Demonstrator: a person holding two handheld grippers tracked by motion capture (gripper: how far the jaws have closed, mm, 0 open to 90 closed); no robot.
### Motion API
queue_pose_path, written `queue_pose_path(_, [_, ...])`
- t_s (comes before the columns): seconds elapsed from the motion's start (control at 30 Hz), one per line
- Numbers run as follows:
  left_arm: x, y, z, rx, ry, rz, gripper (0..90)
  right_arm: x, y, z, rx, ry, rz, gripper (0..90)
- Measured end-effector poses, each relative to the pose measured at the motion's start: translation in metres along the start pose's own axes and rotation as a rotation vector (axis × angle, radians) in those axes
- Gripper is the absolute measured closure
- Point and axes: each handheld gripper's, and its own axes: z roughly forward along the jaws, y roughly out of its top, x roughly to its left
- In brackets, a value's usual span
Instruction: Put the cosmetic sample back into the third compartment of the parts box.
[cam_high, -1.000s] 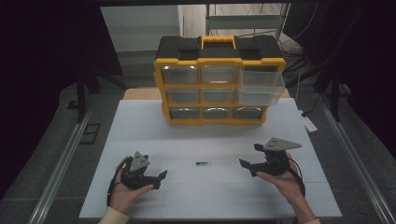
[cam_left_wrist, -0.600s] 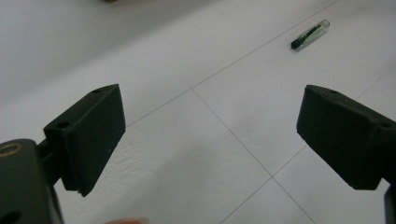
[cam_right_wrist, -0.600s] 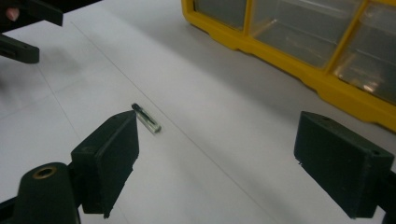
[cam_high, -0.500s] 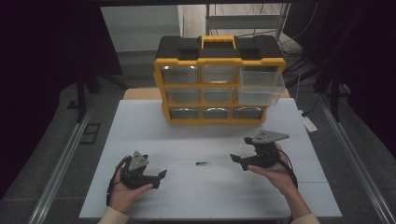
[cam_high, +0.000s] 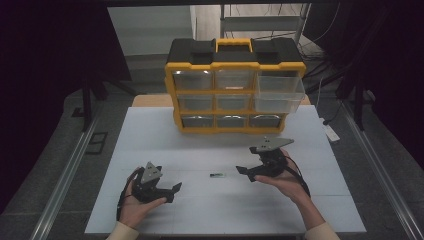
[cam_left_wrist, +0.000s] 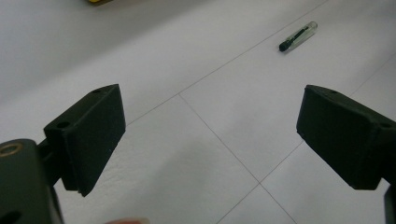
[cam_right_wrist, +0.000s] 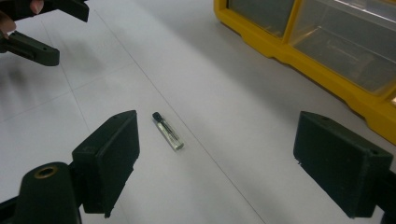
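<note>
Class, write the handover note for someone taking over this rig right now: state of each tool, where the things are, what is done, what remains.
Left tool: open, empty, resting low on the white table, near-left.
Right tool: open, empty, jaws aimed at the small clear vial with a black cap, not touching it.
Vial: lies flat on the table between the two tools.
Yellow drawer organizer: at the far edge; its upper-right drawer is pulled out, the others are shut.
Done: a drawer is open.
Left, probably: grasp the vial and put it in the open drawer.

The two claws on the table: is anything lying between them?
Yes. In the high view a small clear vial with a black cap lies on the white table, between the left claw and right claw.
</note>
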Motion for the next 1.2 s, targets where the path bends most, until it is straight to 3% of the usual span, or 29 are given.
queue_pose_path(0.3, [0.002, 0.000, 0.000, 0.002, 0.005, -0.003, 8.6, 0.012, 0.013, 0.015, 0.030, 0.041, -0.049, 14.9])
queue_pose_path(0.7, [0.003, 0.000, -0.001, -0.001, 0.003, -0.005, 8.7, 0.022, 0.016, 0.057, 0.140, 0.096, -0.099, 15.8])
queue_pose_path(1.2, [0.003, 0.000, 0.001, 0.006, 0.006, -0.005, 8.5, 0.023, 0.022, 0.079, 0.203, 0.130, -0.132, 18.9])
